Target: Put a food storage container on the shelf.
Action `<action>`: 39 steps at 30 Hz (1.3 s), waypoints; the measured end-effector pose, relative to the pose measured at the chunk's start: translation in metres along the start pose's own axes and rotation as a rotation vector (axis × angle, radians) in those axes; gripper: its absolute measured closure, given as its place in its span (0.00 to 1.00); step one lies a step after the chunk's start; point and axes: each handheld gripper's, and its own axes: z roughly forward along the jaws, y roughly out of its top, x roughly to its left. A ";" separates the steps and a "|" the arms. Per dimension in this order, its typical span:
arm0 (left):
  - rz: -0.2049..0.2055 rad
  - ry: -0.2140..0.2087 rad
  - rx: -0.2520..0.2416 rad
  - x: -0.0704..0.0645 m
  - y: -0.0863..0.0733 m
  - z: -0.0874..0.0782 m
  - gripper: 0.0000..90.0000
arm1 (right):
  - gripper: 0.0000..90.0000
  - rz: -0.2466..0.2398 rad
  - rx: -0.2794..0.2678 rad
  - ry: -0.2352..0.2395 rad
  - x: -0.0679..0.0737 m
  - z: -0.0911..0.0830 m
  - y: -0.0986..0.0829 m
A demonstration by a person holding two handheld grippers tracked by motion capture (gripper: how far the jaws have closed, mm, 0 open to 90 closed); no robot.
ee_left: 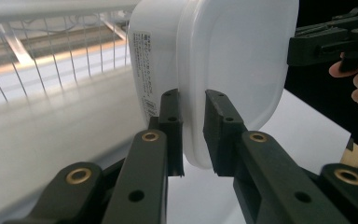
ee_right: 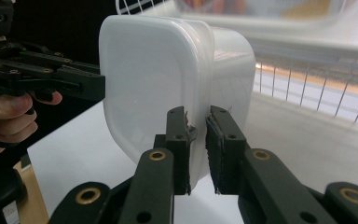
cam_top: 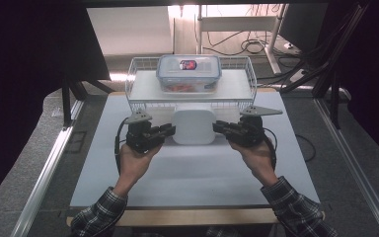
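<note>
A white, translucent plastic container [cam_top: 193, 126] with rounded corners and a matching lid sits at the centre of the high view; its lid rim is gripped on opposite sides, left and right; in the left gripper view a printed label [ee_left: 145, 70] runs down its side wall, upper middle.

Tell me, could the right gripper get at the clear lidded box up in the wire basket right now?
Probably not as things stand: the right gripper is shut on the white container's rim, shared with the left gripper. The clear lidded box itself sits uncovered in the wire basket.
</note>
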 end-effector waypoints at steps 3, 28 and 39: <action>0.016 0.009 -0.014 -0.001 0.012 -0.003 0.87 | 0.88 -0.002 -0.015 0.003 -0.001 -0.002 0.012; 0.043 0.050 -0.078 0.010 0.094 -0.028 0.87 | 0.87 -0.032 -0.086 -0.001 -0.001 -0.001 0.096; 0.004 0.031 -0.085 0.022 0.132 -0.026 0.87 | 0.87 -0.024 -0.114 -0.021 -0.007 0.001 0.136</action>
